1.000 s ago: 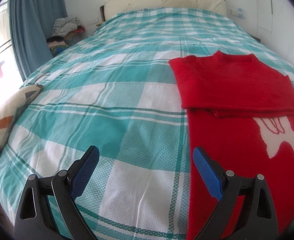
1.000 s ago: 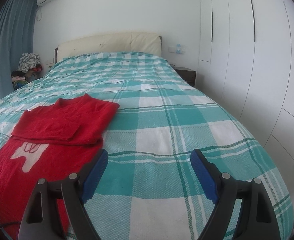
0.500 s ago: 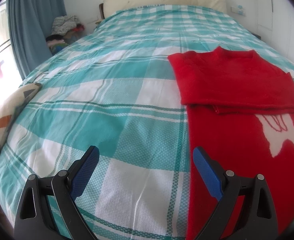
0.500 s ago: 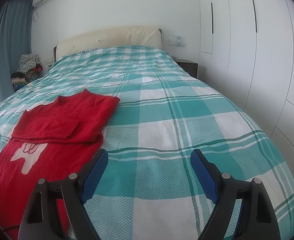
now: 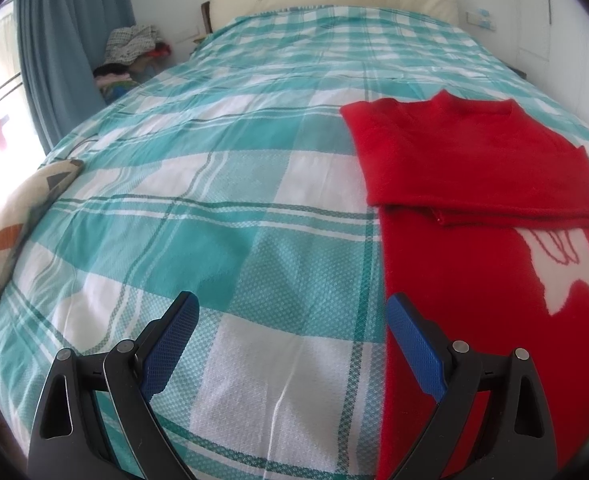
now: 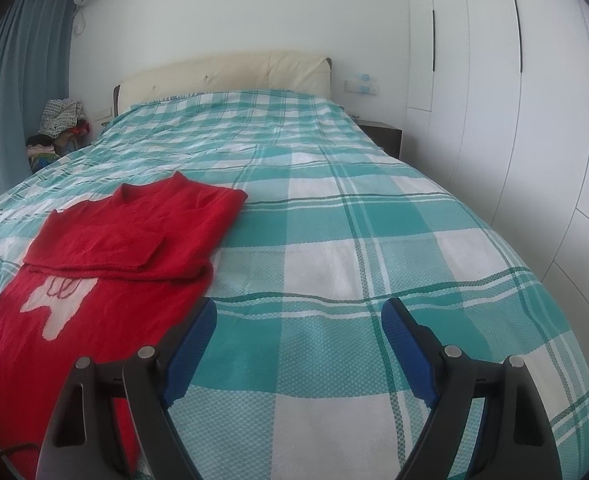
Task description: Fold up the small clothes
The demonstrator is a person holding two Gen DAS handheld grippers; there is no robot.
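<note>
A red sweater (image 5: 474, 248) with a white tooth picture lies flat on the bed, its sleeves folded across the chest. It also shows in the right wrist view (image 6: 94, 280). My left gripper (image 5: 292, 320) is open and empty, above the bedspread at the sweater's left edge; its right finger overlaps that edge. My right gripper (image 6: 298, 324) is open and empty, above the bedspread just right of the sweater's right edge.
The bed has a teal and white checked bedspread (image 5: 222, 208) and a cream headboard (image 6: 230, 72). A patterned cushion (image 5: 18, 208) lies at the bed's left edge. A clothes pile (image 6: 60, 124) and blue curtain stand far left. White wardrobes (image 6: 514, 120) line the right.
Both grippers have drawn back slightly toward the foot of the bed and stayed open. The sweater has not moved.
</note>
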